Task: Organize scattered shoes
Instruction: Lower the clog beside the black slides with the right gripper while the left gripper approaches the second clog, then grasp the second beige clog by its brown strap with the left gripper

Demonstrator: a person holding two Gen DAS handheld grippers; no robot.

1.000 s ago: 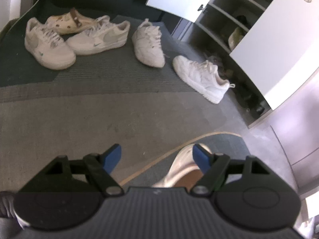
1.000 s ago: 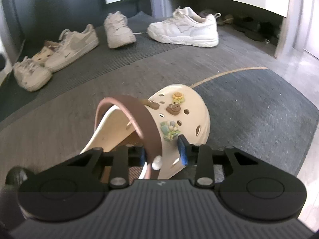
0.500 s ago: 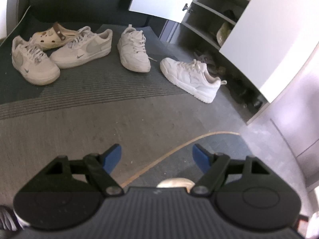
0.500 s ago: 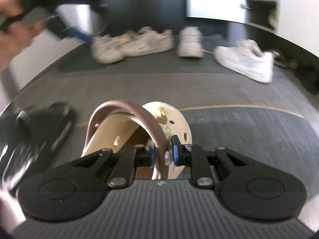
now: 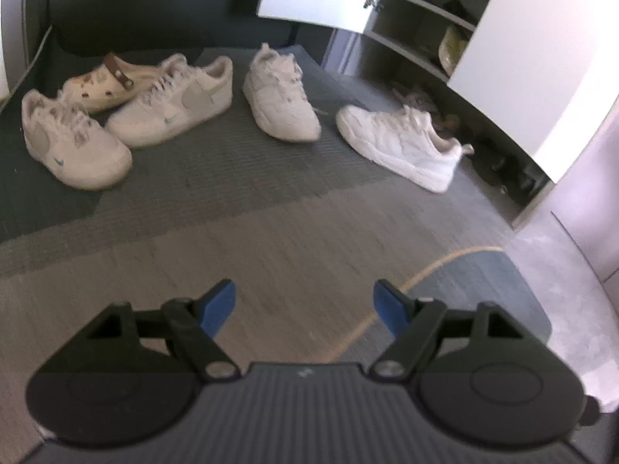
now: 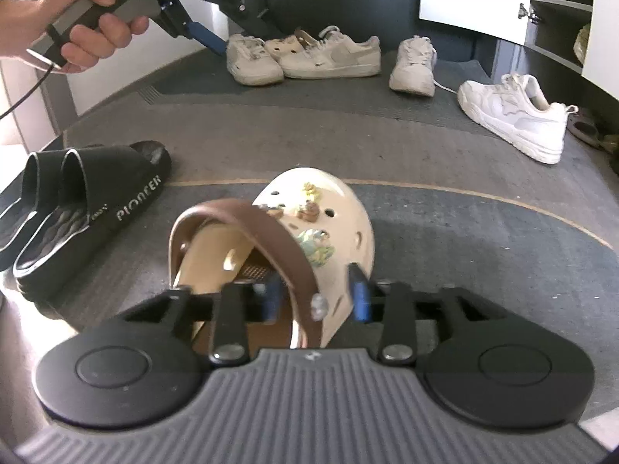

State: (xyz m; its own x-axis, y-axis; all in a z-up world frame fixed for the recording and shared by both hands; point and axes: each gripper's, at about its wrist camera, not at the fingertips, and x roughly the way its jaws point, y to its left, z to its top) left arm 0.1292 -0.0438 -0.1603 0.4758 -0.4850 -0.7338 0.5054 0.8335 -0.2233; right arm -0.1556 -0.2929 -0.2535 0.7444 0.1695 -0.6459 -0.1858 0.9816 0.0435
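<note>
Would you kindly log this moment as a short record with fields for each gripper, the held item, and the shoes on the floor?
left gripper: open, holding nothing, above the carpet
right gripper: shut on cream clog, gripping its side wall
matching clog: far back, behind the sneakers
beige sneakers: two, back left, beside the matching clog
white sneakers: two, apart, near the open shoe cabinet
black slides: pair side by side, left of the cream clog
</note>
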